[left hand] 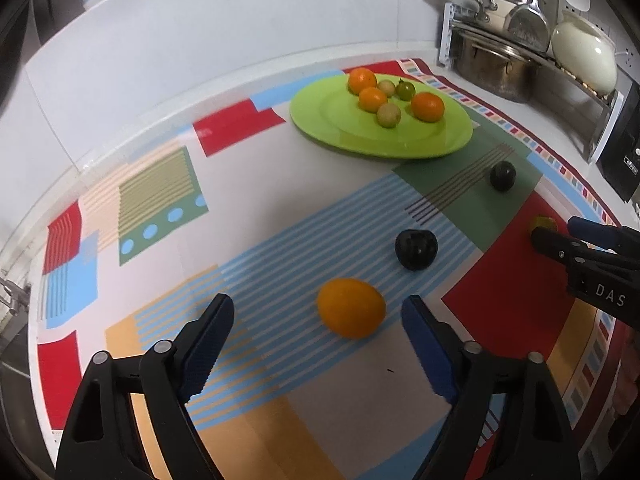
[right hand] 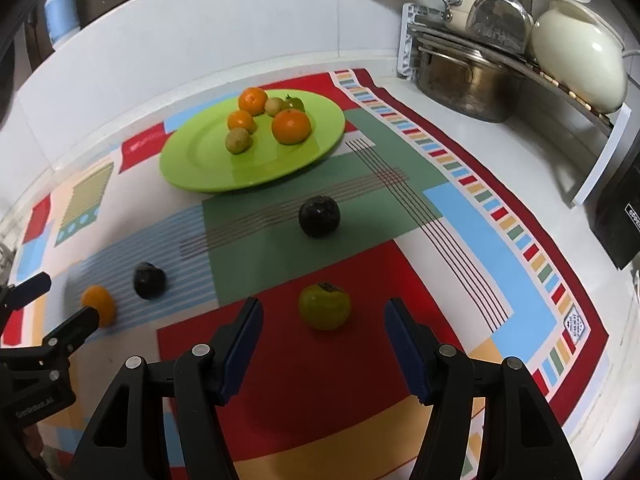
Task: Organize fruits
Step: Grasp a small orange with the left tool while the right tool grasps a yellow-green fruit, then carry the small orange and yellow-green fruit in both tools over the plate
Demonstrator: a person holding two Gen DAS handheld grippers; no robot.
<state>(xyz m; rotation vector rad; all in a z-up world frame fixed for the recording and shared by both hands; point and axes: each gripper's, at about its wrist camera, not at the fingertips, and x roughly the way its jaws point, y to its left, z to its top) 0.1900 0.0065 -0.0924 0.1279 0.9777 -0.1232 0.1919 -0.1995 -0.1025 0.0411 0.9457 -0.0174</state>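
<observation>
A green plate (left hand: 320, 132) (right hand: 180, 176) at the back of the mat holds three oranges and three small greenish fruits. A loose orange (left hand: 352, 308) (right hand: 100, 304) lies on the mat just ahead of my left gripper (left hand: 318, 304) (right hand: 64, 298), whose jaws stand wide apart, clear of it. A yellow-green fruit (right hand: 325, 306) (left hand: 542, 222) lies between the tips of my right gripper (right hand: 324, 304) (left hand: 558, 232), which is open with gaps on both sides. Two dark fruits (left hand: 416, 249) (left hand: 503, 175) rest on the mat between the grippers and the plate.
A colourful patterned mat (right hand: 460, 208) covers the white counter. At the back right stands a dish rack (right hand: 580, 92) with a steel pot (right hand: 468, 76), a cream jug (right hand: 580, 64) and pans. A black appliance (right hand: 624, 216) sits at the right edge, and a blue bottle (right hand: 60, 12) at the back left.
</observation>
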